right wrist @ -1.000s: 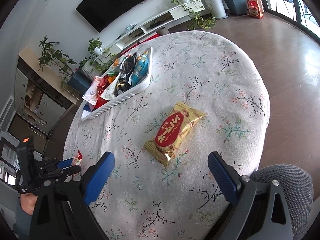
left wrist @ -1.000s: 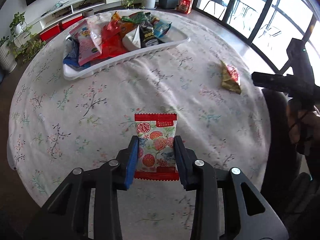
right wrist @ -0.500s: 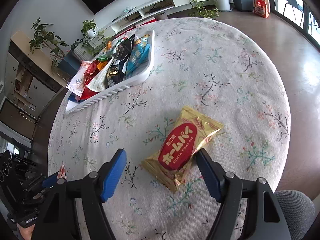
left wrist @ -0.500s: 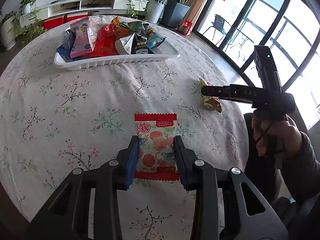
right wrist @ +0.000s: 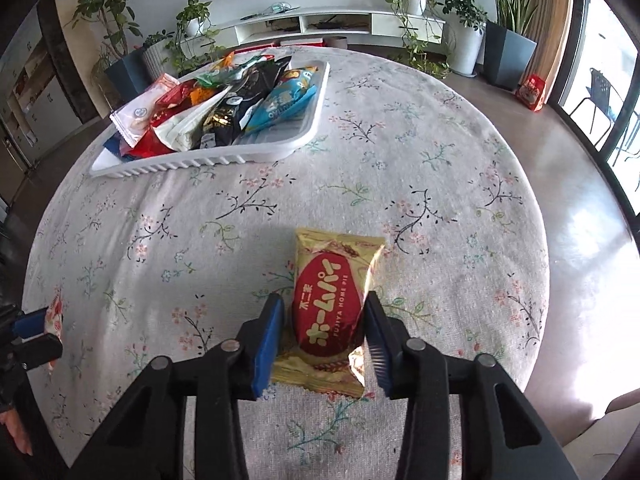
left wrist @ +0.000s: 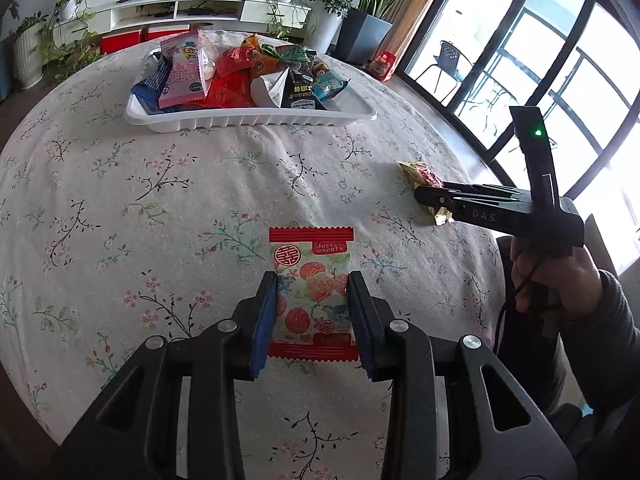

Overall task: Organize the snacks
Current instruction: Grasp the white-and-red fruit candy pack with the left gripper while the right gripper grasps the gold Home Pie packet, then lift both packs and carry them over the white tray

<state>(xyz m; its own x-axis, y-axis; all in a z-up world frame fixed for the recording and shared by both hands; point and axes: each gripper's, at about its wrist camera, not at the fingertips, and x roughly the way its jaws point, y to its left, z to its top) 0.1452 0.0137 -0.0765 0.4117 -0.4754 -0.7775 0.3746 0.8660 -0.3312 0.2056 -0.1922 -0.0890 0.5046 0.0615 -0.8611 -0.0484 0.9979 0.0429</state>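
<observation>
My left gripper (left wrist: pixel 313 280) is shut on a red-and-white strawberry snack packet (left wrist: pixel 311 292), held above the floral tablecloth. My right gripper (right wrist: pixel 325 304) is shut on a gold and red pie packet (right wrist: pixel 328 312) near the table's front right. In the left wrist view the right gripper (left wrist: pixel 426 196) shows at the right, over the gold packet (left wrist: pixel 420 174). A white tray (left wrist: pixel 256 122) full of snack bags sits at the far side; it also shows in the right wrist view (right wrist: pixel 208 158). The left gripper (right wrist: pixel 36 328) shows at that view's left edge.
The round table (right wrist: pixel 440 168) has its edge close at the right and front. A TV console (right wrist: pixel 340 24) and potted plants (right wrist: pixel 416 4) stand behind. Windows (left wrist: pixel 560 60) are at the right. A red bag (right wrist: pixel 532 92) sits on the floor.
My right gripper has come down around the gold pie packet and closed on it. My left gripper has kept hold of the strawberry packet and turned toward the tray.
</observation>
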